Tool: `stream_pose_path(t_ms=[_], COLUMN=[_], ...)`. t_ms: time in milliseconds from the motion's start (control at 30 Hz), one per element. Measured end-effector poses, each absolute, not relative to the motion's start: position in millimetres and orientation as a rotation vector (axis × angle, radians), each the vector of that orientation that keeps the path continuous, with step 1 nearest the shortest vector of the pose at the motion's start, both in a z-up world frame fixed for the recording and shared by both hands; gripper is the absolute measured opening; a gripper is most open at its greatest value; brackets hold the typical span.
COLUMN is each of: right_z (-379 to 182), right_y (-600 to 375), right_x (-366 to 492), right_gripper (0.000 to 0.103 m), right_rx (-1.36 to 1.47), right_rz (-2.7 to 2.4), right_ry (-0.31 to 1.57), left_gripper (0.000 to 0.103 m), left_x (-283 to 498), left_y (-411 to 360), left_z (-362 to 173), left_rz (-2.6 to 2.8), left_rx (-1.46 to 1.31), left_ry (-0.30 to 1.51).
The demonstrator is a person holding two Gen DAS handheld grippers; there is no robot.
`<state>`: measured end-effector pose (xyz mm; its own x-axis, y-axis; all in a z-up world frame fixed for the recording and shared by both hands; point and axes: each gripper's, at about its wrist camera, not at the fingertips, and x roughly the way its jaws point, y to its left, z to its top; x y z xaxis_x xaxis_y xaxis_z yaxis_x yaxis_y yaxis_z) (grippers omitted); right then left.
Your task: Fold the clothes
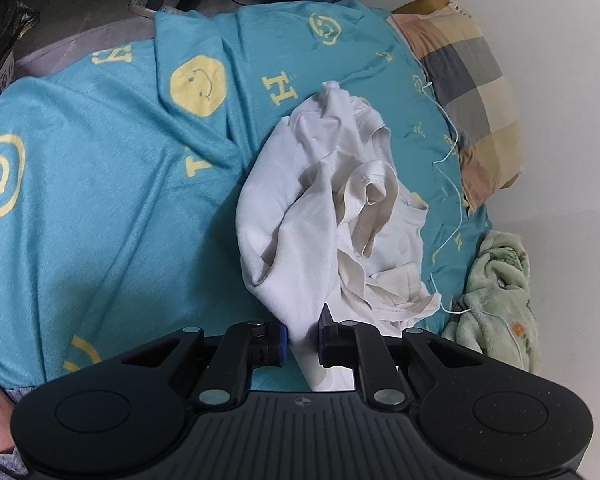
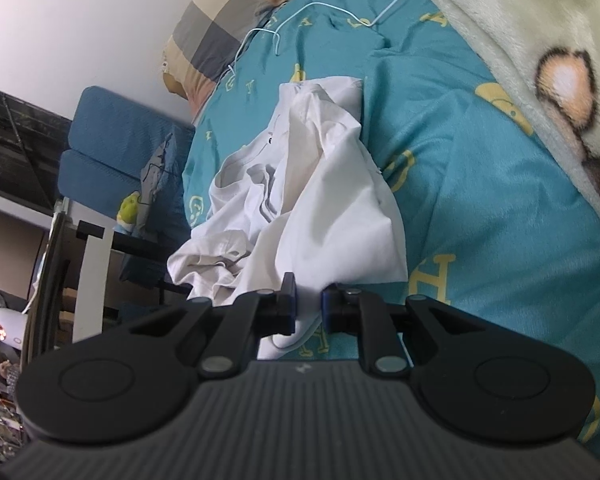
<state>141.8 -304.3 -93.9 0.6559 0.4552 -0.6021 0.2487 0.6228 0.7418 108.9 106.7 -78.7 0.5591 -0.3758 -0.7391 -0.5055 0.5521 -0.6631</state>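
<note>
Holding the crumpled white shirt (image 1: 332,208) mid-frame on the teal bed sheet (image 1: 100,200); my left hand-held gripper (image 1: 303,340) and right hand-held gripper (image 2: 309,312) both pinch its fabric.

Bare teal sheet (image 1: 100,220) left of the crumpled shirt (image 1: 332,208); pillow (image 1: 468,92), cord (image 1: 452,184) crowding its right.

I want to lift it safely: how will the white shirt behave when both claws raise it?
The white shirt lies crumpled in soft folds, so it will probably hang limp and sag between the left claw and right claw. It looks thin, likely light.
</note>
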Motion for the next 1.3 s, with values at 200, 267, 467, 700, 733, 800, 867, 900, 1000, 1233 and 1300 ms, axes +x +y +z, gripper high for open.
stream_pose_path(t_ms=[200,267,467,700,733,800,867,900,1000,1233,1300], right_z=[-78.8,-74.0,-59.5,-27.0,-22.0,-13.4,-5.6,-2.3,3.6,-12.1,-15.2], right_y=[-302.8,-301.6,-298.8,-287.5,-284.0,-278.4,-273.5,-271.6,-268.0,-274.3,-275.4], right_x=[153.8,158.1,165.5,162.6,162.3,161.9,161.9,162.0,160.2,134.3,119.5], right_gripper=[0.015,0.015,0.015,0.015,0.015,0.015,0.015,0.015,0.015,0.015,0.015], right_rx=[0.896,0.894,0.905,0.91,0.901,0.891,0.883,0.879,0.88,0.953,0.966], right_rz=[0.141,0.135,0.106,0.081,0.072,0.053,0.032,0.018,-0.016,0.006,0.035], right_ry=[0.886,0.887,0.882,0.854,0.861,0.868,0.872,0.872,0.868,0.826,0.804], left_gripper=[0.014,0.014,0.014,0.014,0.014,0.014,0.014,0.014,0.014,0.014,0.014], left_x=[123.9,126.4,142.9,148.2,148.4,149.9,151.9,152.6,149.5,116.5,100.2], left_y=[102.8,103.5,106.1,120.8,122.9,127.5,128.7,128.6,129.4,142.3,145.8], left_z=[-66.8,-63.8,-54.8,-27.1,-24.5,-19.2,-13.2,-10.5,-6.1,-20.1,-23.3], left_rz=[0.091,0.088,0.077,0.031,0.031,0.026,0.016,0.01,-0.011,-0.096,-0.117], left_rx=[-0.992,-0.989,-1.014,-1.043,-1.048,-1.057,-1.055,-1.05,-1.027,-1.101,-1.122], left_ry=[1.037,1.04,1.041,1.018,1.021,1.02,1.008,1.002,0.984,0.941,0.915])
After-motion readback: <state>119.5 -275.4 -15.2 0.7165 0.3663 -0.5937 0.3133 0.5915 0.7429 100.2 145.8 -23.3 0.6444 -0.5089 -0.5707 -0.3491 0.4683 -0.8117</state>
